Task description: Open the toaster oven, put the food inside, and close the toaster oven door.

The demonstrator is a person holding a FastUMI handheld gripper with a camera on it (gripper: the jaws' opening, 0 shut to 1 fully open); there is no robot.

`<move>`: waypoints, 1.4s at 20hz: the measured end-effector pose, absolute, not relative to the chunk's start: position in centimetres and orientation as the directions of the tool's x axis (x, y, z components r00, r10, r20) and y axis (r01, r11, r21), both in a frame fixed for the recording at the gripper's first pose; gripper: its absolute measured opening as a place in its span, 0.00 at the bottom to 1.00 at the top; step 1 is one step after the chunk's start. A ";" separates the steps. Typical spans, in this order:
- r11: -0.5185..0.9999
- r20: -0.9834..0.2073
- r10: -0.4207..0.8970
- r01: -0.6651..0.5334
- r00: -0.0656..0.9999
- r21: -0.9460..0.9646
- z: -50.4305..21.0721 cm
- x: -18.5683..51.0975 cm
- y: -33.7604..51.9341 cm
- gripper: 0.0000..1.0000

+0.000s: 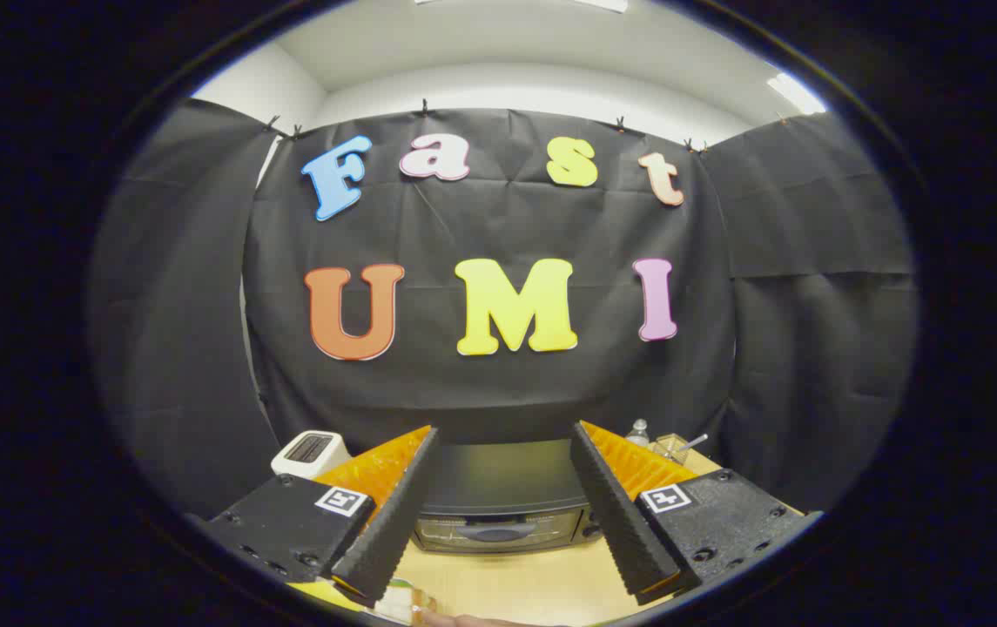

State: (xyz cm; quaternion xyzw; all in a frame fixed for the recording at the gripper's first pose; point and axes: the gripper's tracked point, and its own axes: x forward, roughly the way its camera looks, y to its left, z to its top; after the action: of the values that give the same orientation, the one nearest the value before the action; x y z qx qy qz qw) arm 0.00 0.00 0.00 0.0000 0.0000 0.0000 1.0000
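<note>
gripper spread wide before closed toaster oven.

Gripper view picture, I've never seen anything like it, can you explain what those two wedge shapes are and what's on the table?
The camera rides on a hand-held gripper and looks forward along its two fingers, the wedges. They stand apart and hold nothing. Beyond and between them sits a black toaster oven with a glass door, door closed, on a light wooden table. Behind the left finger is a white pop-up toaster; behind the right, a clear bottle and a clear glass container. Something pale lies by the left fingertip, too cut off to identify.
</note>
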 end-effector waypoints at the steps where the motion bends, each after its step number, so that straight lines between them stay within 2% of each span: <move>1: 1.000 0.002 0.011 -0.011 1.000 0.005 0.0 -0.1 0.4 0.99; 15: 0.998 -0.012 0.045 -0.045 0.999 0.034 -1.5 1.5 -0.4 0.99; 20: 0.999 -0.046 0.033 -0.031 0.998 0.038 -5.0 4.6 -0.5 0.99; 28: 0.993 -0.153 0.031 -0.047 0.988 -0.105 -14.9 11.1 0.6 0.99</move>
State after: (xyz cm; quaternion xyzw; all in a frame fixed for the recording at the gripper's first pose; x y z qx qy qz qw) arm 11.07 0.58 -14.90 -0.0544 0.0759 0.0196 0.9954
